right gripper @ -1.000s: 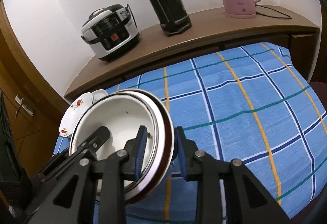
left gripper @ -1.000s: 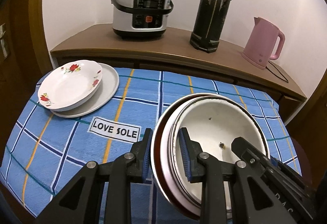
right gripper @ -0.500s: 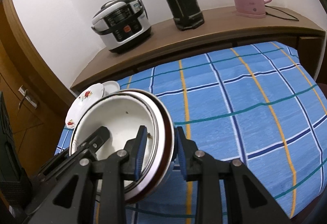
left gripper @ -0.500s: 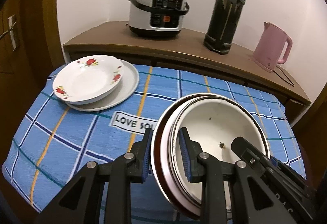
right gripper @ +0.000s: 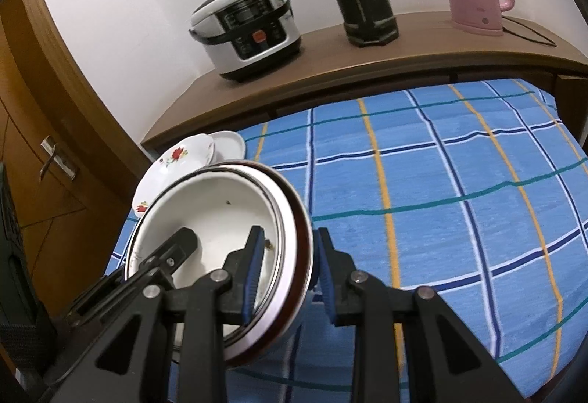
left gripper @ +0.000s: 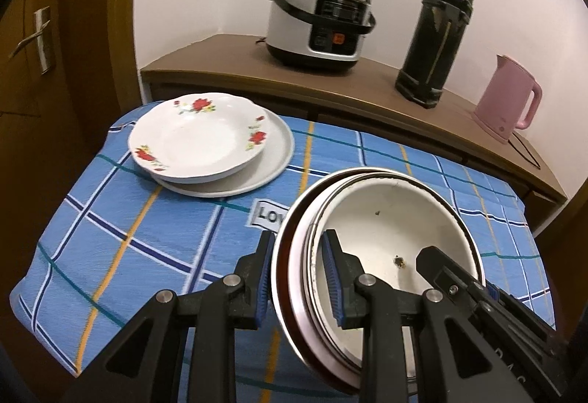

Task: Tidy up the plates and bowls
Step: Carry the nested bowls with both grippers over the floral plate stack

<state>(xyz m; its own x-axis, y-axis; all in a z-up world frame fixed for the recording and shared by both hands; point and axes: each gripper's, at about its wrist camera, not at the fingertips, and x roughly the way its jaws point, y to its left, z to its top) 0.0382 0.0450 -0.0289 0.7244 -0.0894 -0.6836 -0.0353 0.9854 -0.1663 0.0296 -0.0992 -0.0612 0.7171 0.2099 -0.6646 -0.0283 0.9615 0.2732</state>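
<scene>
Done: white rose-patterned soup plate (left gripper: 194, 138) sits stacked on plain grey plate (left gripper: 272, 160).
In hand: left gripper (left gripper: 299, 280) and right gripper (right gripper: 286, 267), jaws clamped on nested white enamel bowls (left gripper: 386, 219), above the blue checked bench (left gripper: 147, 237).
Left: setting them down.

Tabletop (left gripper: 176, 241) under my jaws: covered w/ blue plaid cloth (left gripper: 422, 153), white label reading "LOV…" partly visible near centre. Directly on cloth, far-left corner: flat pale plate (left gripper: 273, 160); a white rose-patterned dish (left gripper: 198, 138) sits on it, offset to the left. Rest of cloth bare. Behind tabletop, brown wooden shelf (left gripper: 228, 57) along wall bears, L to R: rice cooker (left gripper: 316, 24), tall black flask (left gripper: 435, 43), pink kettle (left gripper: 509, 98) w/ cord.
</scene>
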